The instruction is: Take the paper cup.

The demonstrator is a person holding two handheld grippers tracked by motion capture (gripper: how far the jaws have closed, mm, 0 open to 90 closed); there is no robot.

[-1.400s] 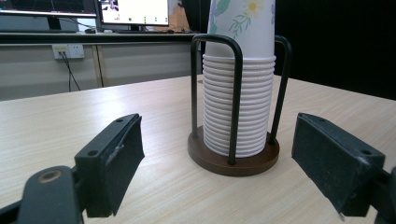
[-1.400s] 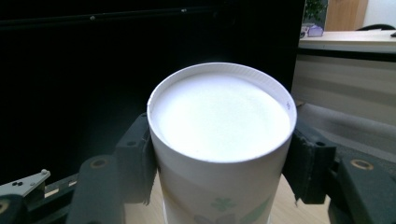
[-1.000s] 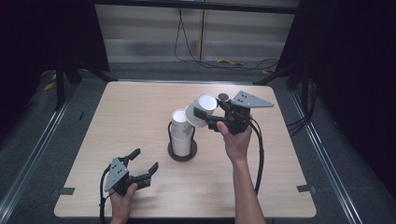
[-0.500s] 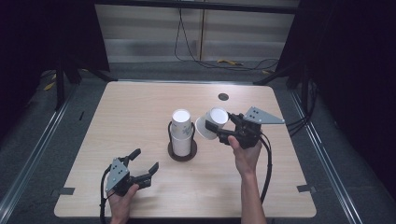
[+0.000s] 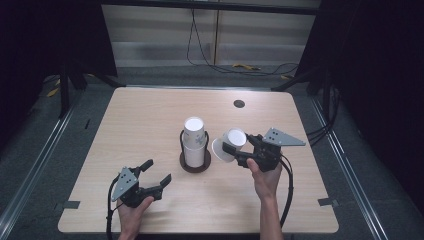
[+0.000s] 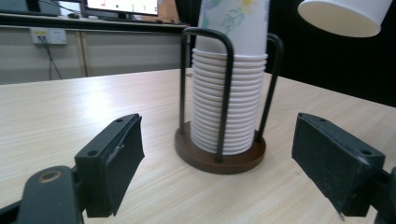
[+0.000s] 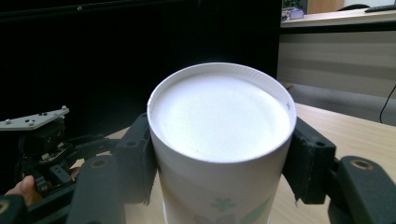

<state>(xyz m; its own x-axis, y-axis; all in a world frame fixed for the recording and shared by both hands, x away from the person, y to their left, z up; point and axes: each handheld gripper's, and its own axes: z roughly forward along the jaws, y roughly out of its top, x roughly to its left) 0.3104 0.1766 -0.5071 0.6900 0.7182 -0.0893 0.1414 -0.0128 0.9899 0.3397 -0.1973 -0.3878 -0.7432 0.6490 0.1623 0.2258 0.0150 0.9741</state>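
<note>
A stack of white paper cups (image 5: 194,141) stands in a black wire holder on a brown base (image 5: 195,165) at mid-table; the left gripper view shows the cup stack (image 6: 229,107) close ahead. My right gripper (image 5: 239,145) is shut on a single paper cup (image 5: 230,142), tilted and held right of the stack. The held cup (image 7: 219,116) turns a round white end to the camera between the pads. My left gripper (image 5: 157,171) sits near the table's front left, open; its jaws have just been opening, with nothing between them.
The wooden table (image 5: 150,115) has a small dark round hole (image 5: 239,104) at the back right. Cables lie on the floor beyond the far edge. The other hand's gripper (image 7: 37,140) appears at the left of the right gripper view.
My right gripper has carried the cup down from above the stack to lower at the stack's right. The left gripper has stayed in place.
</note>
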